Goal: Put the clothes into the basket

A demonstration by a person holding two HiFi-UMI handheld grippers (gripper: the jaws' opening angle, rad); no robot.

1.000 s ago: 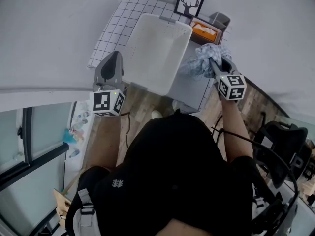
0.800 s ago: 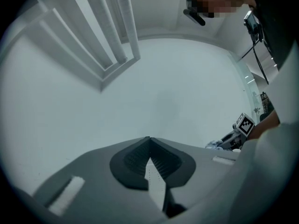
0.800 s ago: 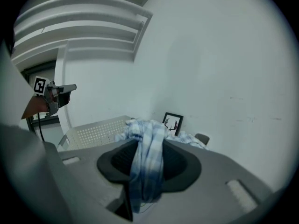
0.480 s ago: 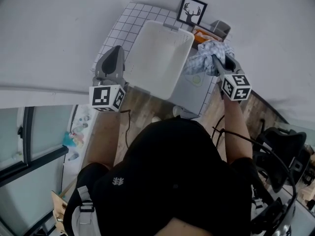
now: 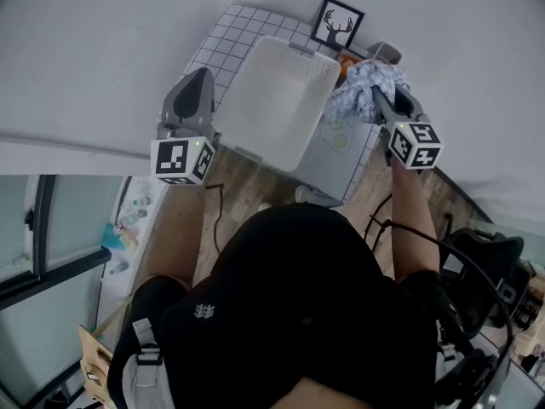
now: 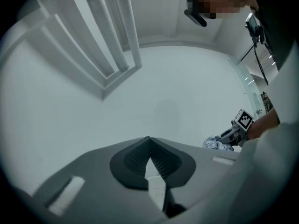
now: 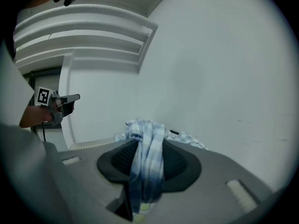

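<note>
One blue-and-white checked cloth [image 5: 359, 90] is pinched in your right tongs [image 7: 147, 143], just beside the white plastic basket [image 5: 255, 109], probably above its rim; left tongs [image 6: 149, 141] closed, empty. Next: swing it over and let go.

A bunched blue-and-white checked cloth [image 5: 362, 88] hangs clamped in the right hand-held gripper [image 5: 377, 100], raised just beside the far right corner of the white rectangular basket [image 5: 272, 100], which stands mouth up.

Head view overhead; gripper views toward wall [image 6: 187, 87].
</note>
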